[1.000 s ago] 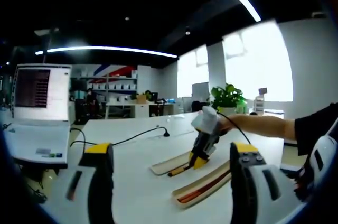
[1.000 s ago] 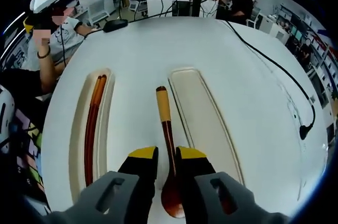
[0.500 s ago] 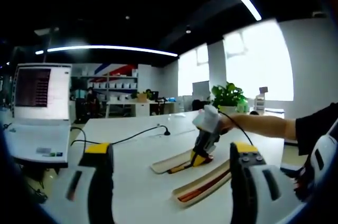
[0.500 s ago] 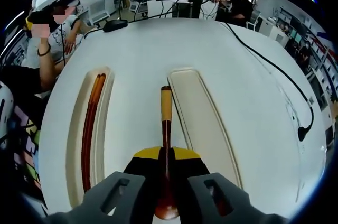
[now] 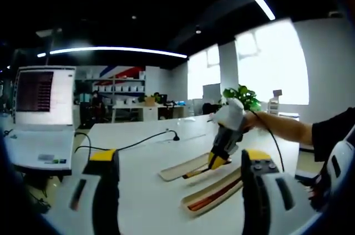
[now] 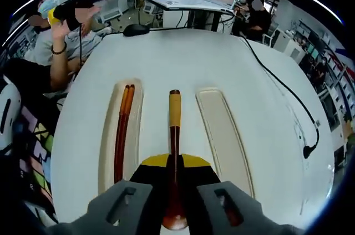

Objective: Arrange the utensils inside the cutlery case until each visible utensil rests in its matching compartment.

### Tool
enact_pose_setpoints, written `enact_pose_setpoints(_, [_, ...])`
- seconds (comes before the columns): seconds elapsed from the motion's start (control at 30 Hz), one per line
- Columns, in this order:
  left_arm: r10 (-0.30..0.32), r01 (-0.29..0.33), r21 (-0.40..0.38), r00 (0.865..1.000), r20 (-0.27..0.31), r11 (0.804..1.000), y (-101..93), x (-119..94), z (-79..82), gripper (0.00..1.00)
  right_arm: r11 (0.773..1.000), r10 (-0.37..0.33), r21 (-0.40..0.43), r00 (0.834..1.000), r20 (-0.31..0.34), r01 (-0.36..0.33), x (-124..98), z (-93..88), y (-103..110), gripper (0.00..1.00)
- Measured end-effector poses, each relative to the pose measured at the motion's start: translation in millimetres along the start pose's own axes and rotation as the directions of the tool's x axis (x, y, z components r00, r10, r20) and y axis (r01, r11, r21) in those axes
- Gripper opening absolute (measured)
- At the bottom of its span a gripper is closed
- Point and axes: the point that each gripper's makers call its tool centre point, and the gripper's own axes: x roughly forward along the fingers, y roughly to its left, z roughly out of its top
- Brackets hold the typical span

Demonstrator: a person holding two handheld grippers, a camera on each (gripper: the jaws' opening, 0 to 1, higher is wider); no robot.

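Wooden and dark, a spoon [image 6: 174, 152] sits clamped between the closed jaws of the right gripper [image 6: 173, 164], its long axis running straight ahead along the jaws in the right gripper view. Its pale handle end points away from the camera, toward the far edge of the white table [image 6: 183, 57], while the reddish bowl lies back between the gripper's grey fingers. The spoon hangs over the bare strip of table between two cream trays: the left tray [image 6: 106, 152] holds a pair of red-brown chopsticks [image 6: 121, 129] lying lengthwise, and the right tray [image 6: 222, 135] lies bare. Both trays run nearly parallel to the spoon.

From the left gripper view, the right gripper [image 5: 215, 161] is seen above the two trays, the spoon [image 5: 195, 173] slanting down from it toward the nearer end of the far tray [image 5: 178, 170]. Whether the spoon's tip touches that tray cannot be told. The chopsticks [image 5: 209, 197] rest in the near tray [image 5: 203, 190].

The left gripper [image 5: 177, 190] stands with its jaws wide apart and holds nothing, raised above the table, well short of the trays.

A black cable [image 6: 283, 91] trails across the table, and a laptop [image 5: 37, 118] stands open at its far edge.
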Motion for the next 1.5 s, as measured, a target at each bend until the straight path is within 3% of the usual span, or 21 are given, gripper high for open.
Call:
enact_pose_setpoints(0.2, [-0.002,0.002,0.002,1.0,0.0,1.0,-1.3,0,0.1,0.96,1.0,0.01,-0.017,1.0,0.0,-0.01,-7,7.9,19,0.04])
enact_pose_setpoints(0.33, [-0.005,0.005,0.001,1.0,0.001,1.0,-1.4,0,0.6,0.96,0.998,0.054,-0.019,0.998,0.019,-0.054,-7,13.0,35,0.04])
enact_pose_setpoints(0.6, [-0.001,0.001,-0.001,1.0,0.0,1.0,0.6,0,-0.1,0.96,0.997,0.077,-0.015,0.997,-0.001,-0.077,-1,10.0,57,0.04])
enact_pose_setpoints(1.5, [0.007,-0.007,-0.002,1.0,-0.016,1.0,2.3,1,-3.6,0.96,0.991,0.131,0.03,0.991,-0.026,-0.131,20,0.7,67,0.05])
